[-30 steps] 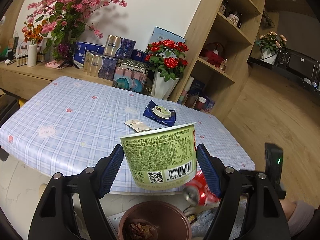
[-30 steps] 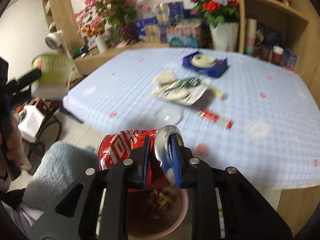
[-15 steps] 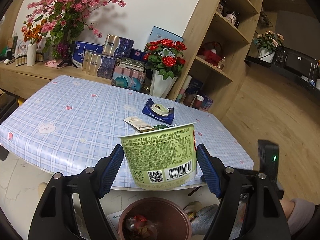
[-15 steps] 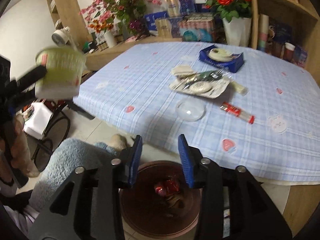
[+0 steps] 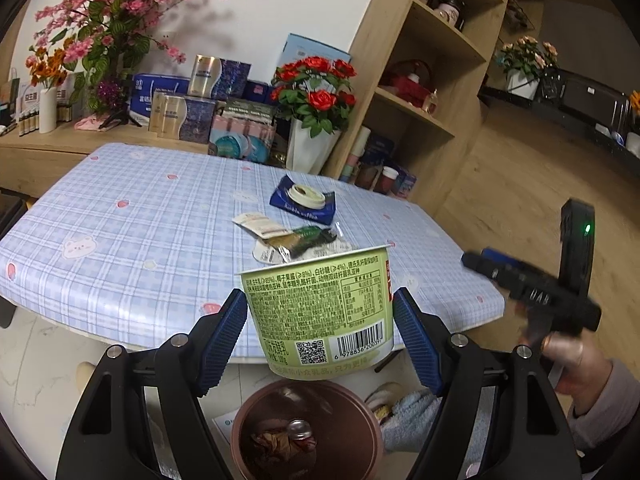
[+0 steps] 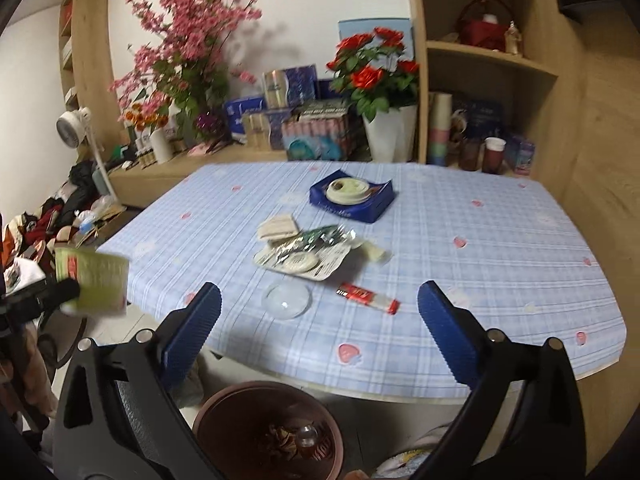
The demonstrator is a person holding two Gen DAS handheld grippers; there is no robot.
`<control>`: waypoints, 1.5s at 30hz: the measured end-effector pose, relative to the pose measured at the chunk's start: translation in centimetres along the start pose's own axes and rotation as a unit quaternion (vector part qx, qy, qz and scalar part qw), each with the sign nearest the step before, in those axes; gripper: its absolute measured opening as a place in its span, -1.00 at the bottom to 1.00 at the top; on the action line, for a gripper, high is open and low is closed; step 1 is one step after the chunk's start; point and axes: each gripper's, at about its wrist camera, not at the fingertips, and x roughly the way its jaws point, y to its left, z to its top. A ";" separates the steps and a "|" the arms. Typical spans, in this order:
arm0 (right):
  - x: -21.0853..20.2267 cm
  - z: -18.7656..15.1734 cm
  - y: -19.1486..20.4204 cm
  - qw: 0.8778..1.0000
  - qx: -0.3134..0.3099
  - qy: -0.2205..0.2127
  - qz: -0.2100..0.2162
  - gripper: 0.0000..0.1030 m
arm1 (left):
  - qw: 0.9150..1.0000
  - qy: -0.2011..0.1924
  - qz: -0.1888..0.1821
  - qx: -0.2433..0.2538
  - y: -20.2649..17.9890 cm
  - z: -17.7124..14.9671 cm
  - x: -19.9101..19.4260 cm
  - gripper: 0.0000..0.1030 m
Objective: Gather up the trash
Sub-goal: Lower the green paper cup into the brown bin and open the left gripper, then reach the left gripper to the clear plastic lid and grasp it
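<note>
My left gripper is shut on a green paper yogurt cup and holds it upright over a brown trash bin on the floor. A crushed red soda can lies inside the bin on other scraps. My right gripper hovers above the same bin; its jaws are opening wide and nothing is between them. On the table beyond it lie a foil wrapper pile, a clear lid and a red-and-white sachet. The cup shows blurred at the left of the right wrist view.
The table has a blue checked cloth and a blue box with a round lid near the back. Flower vases and boxes line the counter behind. Wooden shelves stand at the right. A fluffy blue slipper sits beside the bin.
My right gripper let go of the red can, which dropped into the bin. Its jaws spread wide and it rose, tilting up toward the table. The left gripper kept still with the cup.
</note>
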 end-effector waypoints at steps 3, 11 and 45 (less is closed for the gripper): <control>-0.4 0.0 -0.5 1.000 0.006 -0.004 -0.005 0.89 | 1.000 0.014 -0.003 -0.002 0.1 -0.5 0.4 0.42; -0.5 -0.4 -1.1 1.000 0.012 0.001 -0.017 0.89 | 0.999 0.032 -0.015 -0.002 -0.3 -1.4 0.9 0.42; 1.3 -0.2 -4.4 0.996 0.025 0.001 -0.084 0.89 | 0.990 -0.025 0.138 0.033 2.8 3.6 2.6 0.88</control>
